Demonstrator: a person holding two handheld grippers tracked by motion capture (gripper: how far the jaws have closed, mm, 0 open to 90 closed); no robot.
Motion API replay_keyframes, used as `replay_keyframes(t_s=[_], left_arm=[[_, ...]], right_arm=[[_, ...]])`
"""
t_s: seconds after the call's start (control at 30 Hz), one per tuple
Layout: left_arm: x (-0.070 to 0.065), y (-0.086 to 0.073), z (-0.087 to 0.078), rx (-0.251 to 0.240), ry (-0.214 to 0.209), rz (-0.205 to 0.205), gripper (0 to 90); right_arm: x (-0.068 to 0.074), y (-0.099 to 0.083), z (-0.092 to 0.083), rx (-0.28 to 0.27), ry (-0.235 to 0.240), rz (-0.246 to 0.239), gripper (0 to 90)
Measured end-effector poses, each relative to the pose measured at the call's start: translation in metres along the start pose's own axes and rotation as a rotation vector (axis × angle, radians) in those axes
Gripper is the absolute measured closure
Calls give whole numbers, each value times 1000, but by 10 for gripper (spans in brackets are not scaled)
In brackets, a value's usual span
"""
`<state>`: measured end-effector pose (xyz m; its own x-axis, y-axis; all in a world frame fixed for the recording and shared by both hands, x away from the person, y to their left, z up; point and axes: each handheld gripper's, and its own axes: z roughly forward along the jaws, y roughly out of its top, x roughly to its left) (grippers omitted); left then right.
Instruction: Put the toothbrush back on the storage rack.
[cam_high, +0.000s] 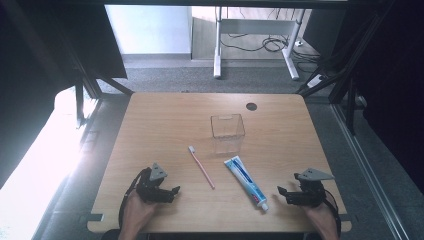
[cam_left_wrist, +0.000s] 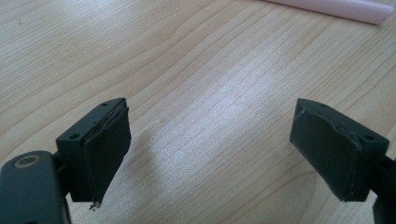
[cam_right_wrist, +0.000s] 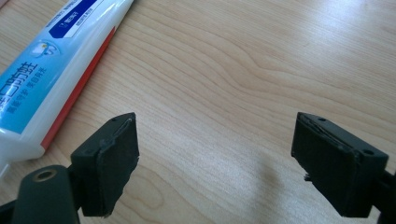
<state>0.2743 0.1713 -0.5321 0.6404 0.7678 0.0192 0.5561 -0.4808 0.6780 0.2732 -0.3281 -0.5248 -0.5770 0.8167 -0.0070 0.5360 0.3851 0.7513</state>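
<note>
Wooden table (cam_high: 165, 120): toothpaste tube (cam_high: 245, 182) just beside released right gripper (cam_high: 283, 193); left gripper (cam_high: 174, 191) released, toothbrush (cam_high: 201, 166) near.

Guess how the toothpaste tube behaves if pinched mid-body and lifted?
The toothpaste tube looks like soft glossy plastic, so it probably dents and may slip between pads. It lies flat, wide at one end, so rolling seems unlikely. Its capped end looks stiffer, likely a surer grip.

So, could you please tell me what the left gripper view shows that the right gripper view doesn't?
Left gripper view: one end of the pink toothbrush at the top edge, beyond the open left tool. Right gripper view: the toothpaste lying left of the open right tool. Both: two black jaws spread apart with bare wooden table between them, nothing held.
</note>
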Motion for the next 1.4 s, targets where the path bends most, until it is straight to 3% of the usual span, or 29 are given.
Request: replay_keyframes(t_s=[0.13,0.23,0.67,0.9,1.17,1.4], left_arm=[[-4,2,-1,-20,-3,20,129],[-7,5,-2,-8,-1,42,129],[-3,8,-4,13,-22,-31,134],[-5,11,-5,13,-25,-29,138],[-13,17,-7,17,-37,13,287],[-14,21,-7,24,-60,14,405]], right_arm=[[1,0,1,1,1,-13,148],[2,0,1,0,3,-18,147],[2,1,2,-2,7,-22,147],[3,1,2,-5,9,-24,147],[3,1,1,-7,8,-23,147],[3,1,0,-19,10,-25,149]])
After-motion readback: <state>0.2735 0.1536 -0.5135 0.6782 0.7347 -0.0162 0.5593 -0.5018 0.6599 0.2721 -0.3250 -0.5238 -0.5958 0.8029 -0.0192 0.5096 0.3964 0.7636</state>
